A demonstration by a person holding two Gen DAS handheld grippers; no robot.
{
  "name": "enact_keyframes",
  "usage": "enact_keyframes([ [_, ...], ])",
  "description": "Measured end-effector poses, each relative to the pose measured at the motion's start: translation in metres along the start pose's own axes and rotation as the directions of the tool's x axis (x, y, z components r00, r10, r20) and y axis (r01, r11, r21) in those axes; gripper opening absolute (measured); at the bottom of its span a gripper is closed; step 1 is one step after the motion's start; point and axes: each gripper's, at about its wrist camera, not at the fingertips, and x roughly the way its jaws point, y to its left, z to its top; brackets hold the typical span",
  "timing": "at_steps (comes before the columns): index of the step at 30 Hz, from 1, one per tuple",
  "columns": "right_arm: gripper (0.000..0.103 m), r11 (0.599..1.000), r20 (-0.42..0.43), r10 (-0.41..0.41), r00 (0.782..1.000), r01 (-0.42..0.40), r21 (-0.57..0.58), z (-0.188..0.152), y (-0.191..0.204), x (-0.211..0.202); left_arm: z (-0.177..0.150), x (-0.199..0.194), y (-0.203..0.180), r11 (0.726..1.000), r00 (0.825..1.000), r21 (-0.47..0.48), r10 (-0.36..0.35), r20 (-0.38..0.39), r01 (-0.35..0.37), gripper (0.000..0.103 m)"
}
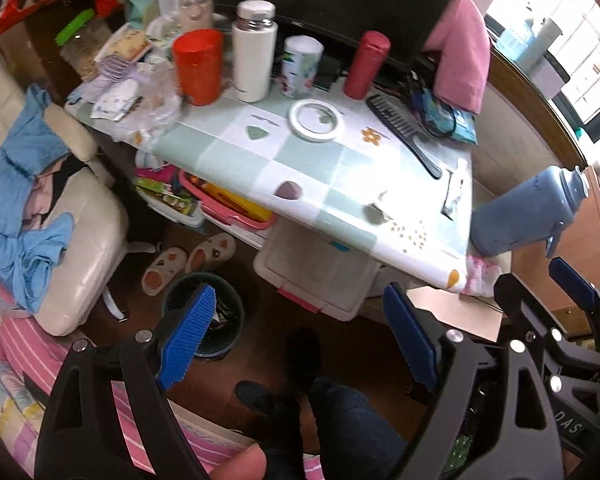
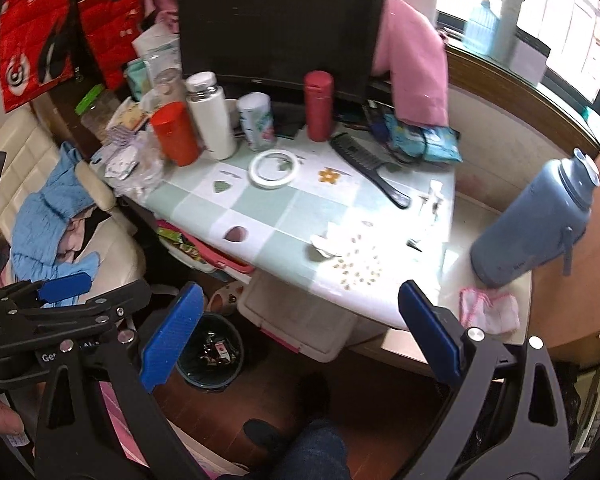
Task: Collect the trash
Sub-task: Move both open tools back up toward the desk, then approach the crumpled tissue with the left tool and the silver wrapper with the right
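A crumpled white paper scrap lies on the patterned table near its front edge; it also shows in the left wrist view. A clear wrapper lies near the table's right edge, and it shows in the left wrist view too. A dark waste bin with litter inside stands on the floor under the table, seen in the left wrist view as well. My left gripper is open and empty above the floor beside the bin. My right gripper is open and empty, in front of the table edge.
The table holds a red canister, white flask, red flask, black comb, white lid ring and a monitor. A blue thermos stands at right. A chair with blue clothes is left. Storage boxes sit under the table.
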Motion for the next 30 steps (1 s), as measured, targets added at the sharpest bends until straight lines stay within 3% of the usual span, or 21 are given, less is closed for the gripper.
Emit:
enact_keyframes([
  [18, 0.097, 0.997, -0.079, -0.008, 0.997, 0.014, 0.075, 0.034, -0.127, 0.061, 0.044, 0.081, -0.104, 1.0, 0.995, 0.016, 0.024, -0.099, -0.023, 0.083],
  [30, 0.097, 0.996, -0.13, -0.005, 0.991, 0.017, 0.088, 0.064, -0.182, 0.112, 0.077, 0.131, -0.144, 0.999, 0.989, -0.021, 0.04, -0.143, -0.043, 0.083],
])
